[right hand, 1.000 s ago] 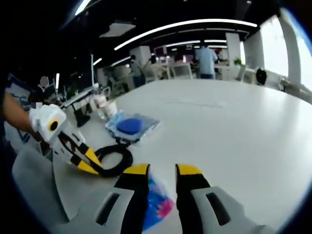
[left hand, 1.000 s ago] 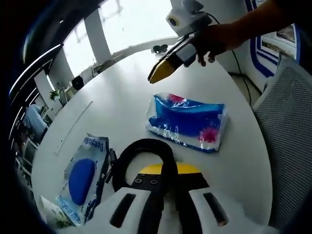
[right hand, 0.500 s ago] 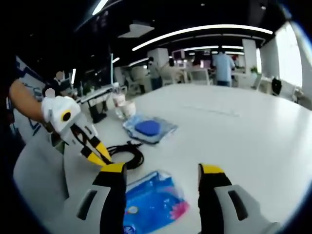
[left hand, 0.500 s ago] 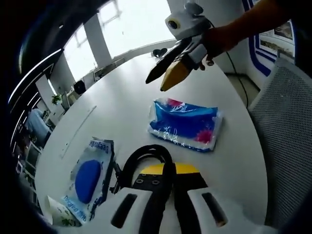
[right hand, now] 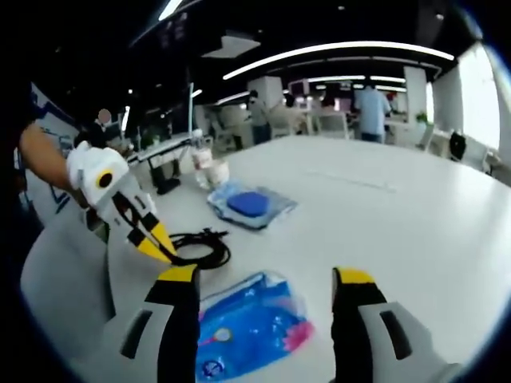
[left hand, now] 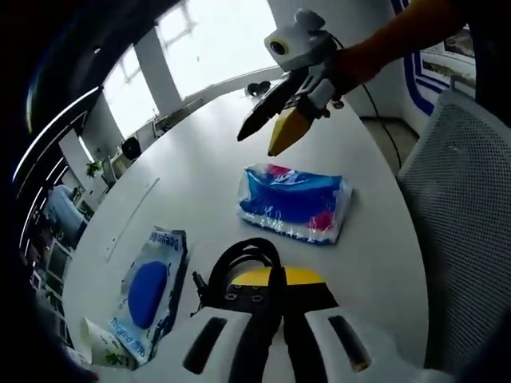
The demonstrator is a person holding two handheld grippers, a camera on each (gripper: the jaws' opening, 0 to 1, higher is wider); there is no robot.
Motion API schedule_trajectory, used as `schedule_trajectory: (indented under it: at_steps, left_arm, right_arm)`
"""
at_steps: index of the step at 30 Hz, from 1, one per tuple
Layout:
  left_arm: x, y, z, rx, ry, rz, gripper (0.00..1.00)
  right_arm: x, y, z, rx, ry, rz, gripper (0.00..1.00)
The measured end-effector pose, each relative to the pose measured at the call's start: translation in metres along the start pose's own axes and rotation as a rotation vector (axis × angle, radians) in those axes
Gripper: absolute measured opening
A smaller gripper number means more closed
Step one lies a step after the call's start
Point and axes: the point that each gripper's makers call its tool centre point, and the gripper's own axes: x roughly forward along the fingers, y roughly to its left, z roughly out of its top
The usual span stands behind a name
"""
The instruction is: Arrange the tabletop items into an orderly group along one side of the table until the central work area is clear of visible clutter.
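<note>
A coiled black cable (left hand: 239, 259) lies on the white table (left hand: 188, 152) right at my left gripper (left hand: 271, 279), whose jaws are shut on the coil's near edge. Beyond it lies a blue tissue pack (left hand: 291, 203). My right gripper (left hand: 255, 145) hovers open above the pack's far side, held by a person's hand. In the right gripper view, the right gripper (right hand: 266, 279) stands wide open over the tissue pack (right hand: 247, 327). The left gripper (right hand: 164, 249) meets the cable (right hand: 200, 243) at the left. A bagged blue sponge (left hand: 148, 291) rests left of the cable.
A small white packet (left hand: 100, 351) lies by the table edge near the sponge bag (right hand: 249, 203). A cup and a bottle (right hand: 209, 167) stand behind it. A mesh chair (left hand: 455, 239) is close to the table on the right. People stand in the far office.
My right gripper has opened wide and come over the tissue pack. The left gripper stays shut on the cable; its view has pulled back a little.
</note>
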Motion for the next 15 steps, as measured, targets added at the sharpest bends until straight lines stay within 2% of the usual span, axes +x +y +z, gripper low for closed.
schedule_trajectory:
  at_steps: [15]
  left_arm:
    - [-0.001, -0.021, -0.002, 0.011, -0.009, -0.031, 0.01]
  right_arm:
    - [-0.002, 0.004, -0.004, 0.011, -0.002, 0.009, 0.67]
